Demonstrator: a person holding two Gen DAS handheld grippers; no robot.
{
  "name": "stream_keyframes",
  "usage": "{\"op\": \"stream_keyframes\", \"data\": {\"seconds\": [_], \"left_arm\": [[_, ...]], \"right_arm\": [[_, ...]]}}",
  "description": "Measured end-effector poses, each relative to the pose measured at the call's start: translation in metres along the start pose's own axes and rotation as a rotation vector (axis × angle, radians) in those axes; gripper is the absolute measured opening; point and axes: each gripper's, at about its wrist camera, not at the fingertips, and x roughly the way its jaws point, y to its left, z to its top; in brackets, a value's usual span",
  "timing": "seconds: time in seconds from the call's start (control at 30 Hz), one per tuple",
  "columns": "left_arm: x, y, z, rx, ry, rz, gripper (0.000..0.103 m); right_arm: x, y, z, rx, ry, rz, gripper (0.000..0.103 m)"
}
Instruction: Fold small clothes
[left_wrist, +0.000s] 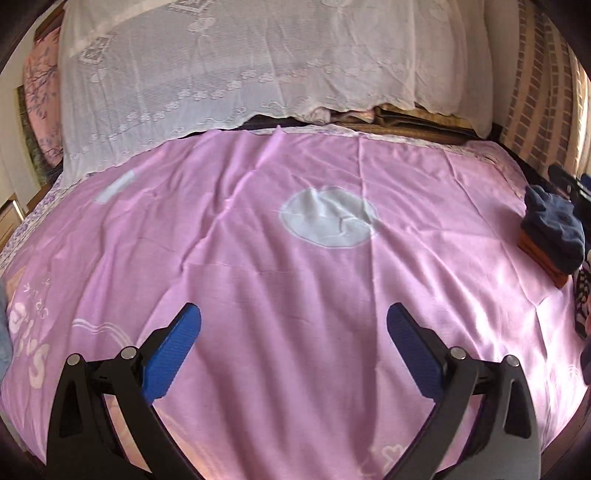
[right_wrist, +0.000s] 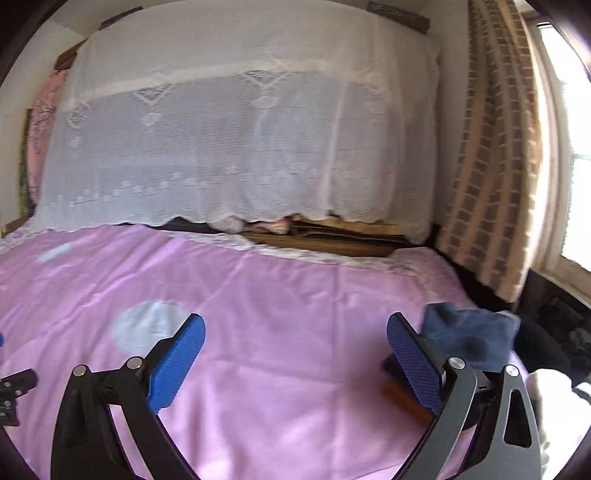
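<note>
Left wrist view shows the left gripper wide open, holding nothing, over the pink sheet. Far off at the sheet's right edge sits a dark blue cloth on top of an orange cloth. Only this view shows striped fabric beside them. Right wrist view shows the right gripper wide open too, empty, with the blue cloth just past its right finger. Only here a window and curtain show.

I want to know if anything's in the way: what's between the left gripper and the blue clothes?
Only bare pink bedsheet lies between the left gripper and the blue clothes, as the left wrist view shows.
</note>
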Motion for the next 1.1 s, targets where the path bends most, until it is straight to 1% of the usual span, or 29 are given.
{"op": "stream_keyframes", "data": {"seconds": [0.07, 0.13, 0.23, 0.27, 0.3, 0.37, 0.43, 0.47, 0.5, 0.53, 0.6, 0.63, 0.67, 0.7, 0.73, 0.77, 0.8, 0.83, 0.87, 0.93, 0.97, 1.03, 1.1], "left_arm": [[0.014, -0.024, 0.001, 0.042, 0.024, -0.003, 0.098], [0.028, -0.042, 0.004, 0.076, 0.046, 0.002, 0.098], [0.044, -0.053, 0.006, 0.111, 0.058, 0.03, 0.098], [0.049, -0.054, 0.007, 0.119, 0.056, 0.041, 0.098], [0.053, -0.052, 0.006, 0.125, 0.054, 0.053, 0.098], [0.062, -0.045, 0.003, 0.13, 0.058, 0.076, 0.098], [0.073, -0.033, -0.001, 0.124, 0.082, 0.099, 0.098], [0.077, -0.025, -0.003, 0.118, 0.096, 0.106, 0.098], [0.08, -0.017, -0.004, 0.113, 0.107, 0.109, 0.098], [0.081, -0.007, -0.005, 0.108, 0.111, 0.113, 0.098], [0.081, 0.015, -0.006, 0.102, 0.098, 0.151, 0.098], [0.08, 0.026, -0.008, 0.1, 0.087, 0.179, 0.098], [0.08, 0.038, -0.009, 0.096, 0.08, 0.204, 0.098], [0.081, 0.052, -0.011, 0.085, 0.079, 0.222, 0.098], [0.083, 0.065, -0.014, 0.066, 0.088, 0.225, 0.098], [0.086, 0.08, -0.017, 0.033, 0.106, 0.215, 0.098], [0.088, 0.094, -0.02, -0.015, 0.132, 0.19, 0.098], [0.091, 0.107, -0.022, -0.074, 0.154, 0.148, 0.098], [0.09, 0.117, -0.021, -0.131, 0.156, 0.098, 0.098], [0.083, 0.126, -0.019, -0.191, 0.112, 0.047, 0.098], [0.081, 0.126, -0.019, -0.196, 0.098, 0.039, 0.098], [0.083, 0.12, -0.019, -0.172, 0.102, 0.048, 0.098], [0.085, 0.113, -0.02, -0.136, 0.11, 0.072, 0.098]], "right_arm": [[0.028, -0.021, 0.001, -0.069, -0.016, -0.16, 0.099], [0.059, -0.025, 0.003, -0.194, -0.04, -0.31, 0.099], [0.115, -0.006, -0.002, -0.471, -0.068, -0.59, 0.099], [0.137, 0.002, -0.009, -0.578, -0.086, -0.669, 0.099], [0.158, 0.011, -0.017, -0.689, -0.09, -0.729, 0.099], [0.201, 0.024, -0.042, -0.888, -0.032, -0.795, 0.099], [0.234, 0.03, -0.072, -1.08, 0.014, -0.827, 0.099], [0.249, 0.028, -0.091, -1.182, 0.026, -0.89, 0.099], [0.258, 0.029, -0.103, -1.257, 0.026, -0.925, 0.099], [0.263, 0.026, -0.114, -1.31, 0.007, -0.953, 0.099], [0.267, 0.022, -0.118, -1.357, -0.033, -0.984, 0.099], [0.268, 0.018, -0.112, -1.343, -0.037, -0.992, 0.099], [0.269, 0.011, -0.101, -1.306, -0.02, -0.994, 0.099], [0.268, 0.004, -0.089, -1.252, 0.016, -0.979, 0.099], [0.266, -0.005, -0.077, -1.183, 0.064, -0.943, 0.099], [0.265, -0.014, -0.062, -1.098, 0.113, -0.903, 0.099], [0.261, -0.023, -0.047, -1.003, 0.145, -0.873, 0.098], [0.255, -0.03, -0.03, -0.909, 0.154, -0.845, 0.098], [0.245, -0.035, -0.011, -0.81, 0.148, -0.81, 0.098], [0.22, -0.032, 0.034, -0.625, 0.096, -0.733, 0.098], [0.204, -0.026, 0.06, -0.529, 0.057, -0.689, 0.098], [0.174, -0.008, 0.111, -0.335, -0.036, -0.585, 0.099], [0.144, 0.015, 0.158, -0.138, -0.131, -0.456, 0.099]]}}
